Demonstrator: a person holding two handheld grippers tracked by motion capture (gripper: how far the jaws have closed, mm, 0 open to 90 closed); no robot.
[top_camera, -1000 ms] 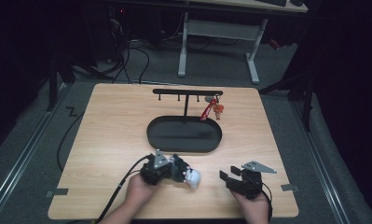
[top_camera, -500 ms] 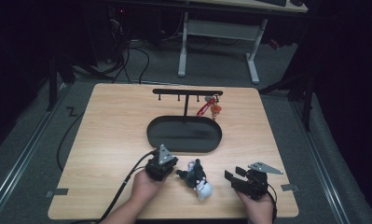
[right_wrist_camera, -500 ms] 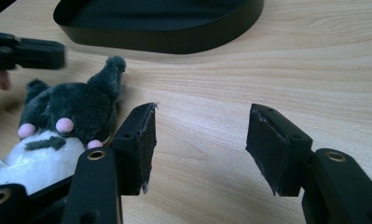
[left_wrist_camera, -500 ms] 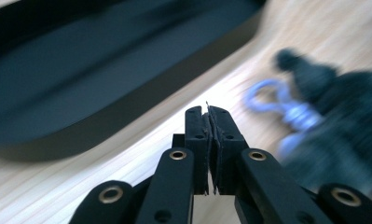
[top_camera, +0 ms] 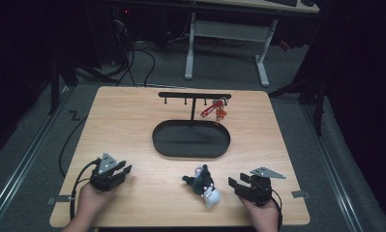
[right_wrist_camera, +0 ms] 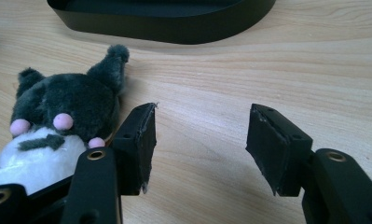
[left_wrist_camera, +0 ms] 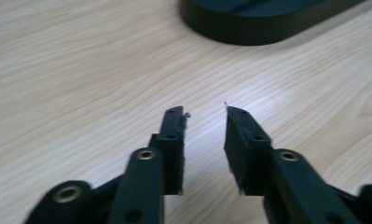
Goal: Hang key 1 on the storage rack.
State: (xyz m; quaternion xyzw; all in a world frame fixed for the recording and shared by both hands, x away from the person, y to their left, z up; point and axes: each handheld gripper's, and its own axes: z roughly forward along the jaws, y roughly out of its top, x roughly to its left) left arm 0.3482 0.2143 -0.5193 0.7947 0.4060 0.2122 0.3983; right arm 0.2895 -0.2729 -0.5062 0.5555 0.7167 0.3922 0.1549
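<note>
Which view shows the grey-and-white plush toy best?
Right gripper view: the grey-and-white plush toy is close, with ears and pink spots clear. The high view has it small on the table; the left gripper view faces bare wood.

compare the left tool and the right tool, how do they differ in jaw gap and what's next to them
The left tool has a narrower jaw gap, its jaws having just been opening; the right tool stands wider. The left tool has bare table around it; the right tool has the plush toy lying just beside its jaw, outside the gap. Both are empty, hand-held, near the table's front edge.
</note>
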